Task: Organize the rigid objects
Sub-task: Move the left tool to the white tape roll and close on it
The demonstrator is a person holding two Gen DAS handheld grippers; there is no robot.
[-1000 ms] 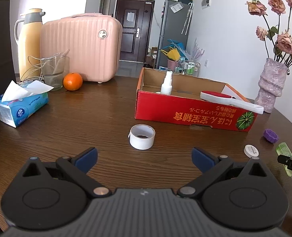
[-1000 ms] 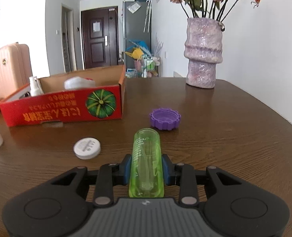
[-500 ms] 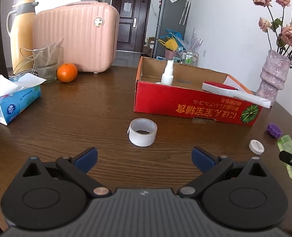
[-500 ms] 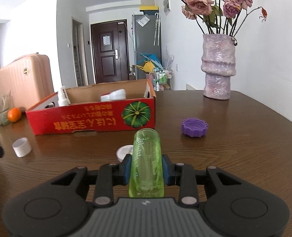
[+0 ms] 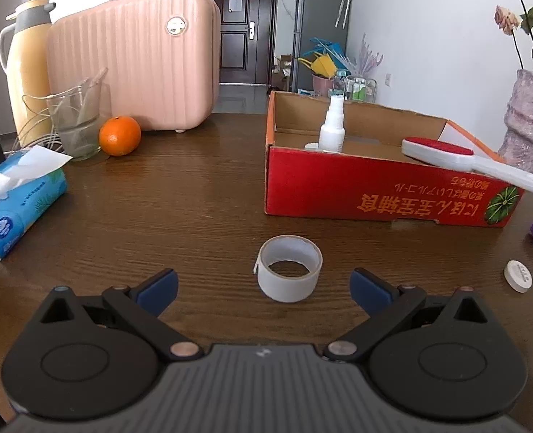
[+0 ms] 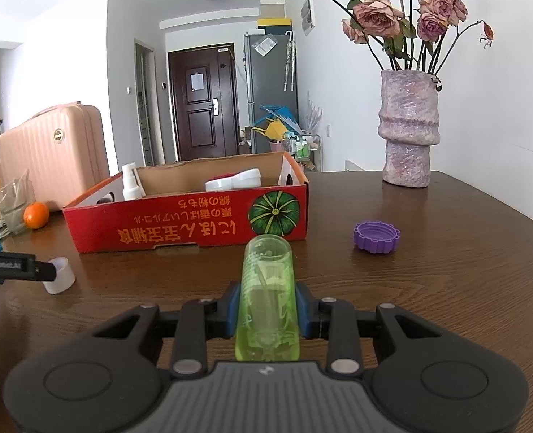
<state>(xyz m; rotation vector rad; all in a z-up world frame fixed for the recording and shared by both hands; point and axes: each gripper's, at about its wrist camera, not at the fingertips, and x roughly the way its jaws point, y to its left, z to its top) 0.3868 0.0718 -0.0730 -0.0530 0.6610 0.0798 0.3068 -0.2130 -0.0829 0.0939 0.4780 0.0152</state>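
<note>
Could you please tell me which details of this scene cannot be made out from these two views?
- Left wrist: cardboard box floor, hidden by its front wall.
- Left wrist: white cap print, too small.
- Right wrist: green bottle rear end, behind right gripper.
- Right wrist: tape roll, partly behind left gripper.

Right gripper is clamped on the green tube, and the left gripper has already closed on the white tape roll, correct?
Not quite. The right gripper is clamped on the green tube, but the left gripper is open: the left wrist view shows its fingers spread either side of the white tape roll, which stands untouched on the table.
</note>
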